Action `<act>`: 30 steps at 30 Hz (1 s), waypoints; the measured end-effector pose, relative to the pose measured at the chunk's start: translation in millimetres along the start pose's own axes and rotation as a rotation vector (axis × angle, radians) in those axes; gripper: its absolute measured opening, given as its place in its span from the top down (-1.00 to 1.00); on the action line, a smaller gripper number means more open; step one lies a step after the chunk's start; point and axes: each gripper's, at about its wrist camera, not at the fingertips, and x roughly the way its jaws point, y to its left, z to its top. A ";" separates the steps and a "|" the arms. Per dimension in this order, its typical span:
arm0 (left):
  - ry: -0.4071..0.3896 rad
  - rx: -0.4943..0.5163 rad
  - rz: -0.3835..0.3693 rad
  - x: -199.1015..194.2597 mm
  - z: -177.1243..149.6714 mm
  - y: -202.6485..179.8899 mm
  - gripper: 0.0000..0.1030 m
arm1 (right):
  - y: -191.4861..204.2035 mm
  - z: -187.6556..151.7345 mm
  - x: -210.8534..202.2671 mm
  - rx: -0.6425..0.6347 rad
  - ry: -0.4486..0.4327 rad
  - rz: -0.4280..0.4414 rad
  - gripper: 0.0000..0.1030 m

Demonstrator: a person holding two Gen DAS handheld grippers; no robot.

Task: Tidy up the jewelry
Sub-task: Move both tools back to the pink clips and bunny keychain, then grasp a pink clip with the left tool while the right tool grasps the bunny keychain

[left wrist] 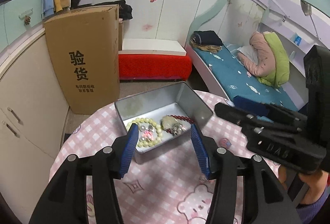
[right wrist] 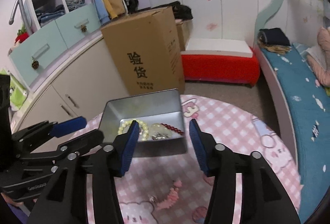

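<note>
An open silver tin (left wrist: 148, 100) (right wrist: 144, 104) stands on the round table's pink checked cloth (left wrist: 165, 174) (right wrist: 237, 131). Inside lie a pale yellow bead bracelet (left wrist: 151, 139) (right wrist: 123, 126), a dark red bead bracelet (left wrist: 182, 118) (right wrist: 174, 128), a pale stone pendant (left wrist: 167, 122) and small silver pieces. My left gripper (left wrist: 164, 127) (right wrist: 88, 129) is open just in front of the tin, with nothing between its blue pads. My right gripper (right wrist: 164, 123) (left wrist: 233, 118) is open too, beside the left one, holding nothing. A pink trinket (right wrist: 171, 193) and a small silver piece (right wrist: 152, 198) lie on the cloth nearer me.
A tall cardboard box (left wrist: 86, 59) stands on the floor behind the table, beside a cream cabinet (left wrist: 26, 100). A red bench (left wrist: 154, 67) sits against the wardrobe wall, and a bed with a blue cover (left wrist: 237, 73) runs along the right.
</note>
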 end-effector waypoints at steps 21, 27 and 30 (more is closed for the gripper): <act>0.209 0.054 -0.073 66.8 -81.0 -71.8 0.02 | -76.5 -110.5 -10.8 0.155 0.106 -0.060 -0.19; 0.194 0.130 -0.010 71.8 -84.0 -82.2 0.23 | -72.1 -111.0 -9.7 0.124 0.096 -0.069 -0.19; 0.184 0.142 0.012 73.7 -83.4 -79.6 0.47 | -71.7 -110.8 -7.8 0.123 0.096 -0.068 -0.19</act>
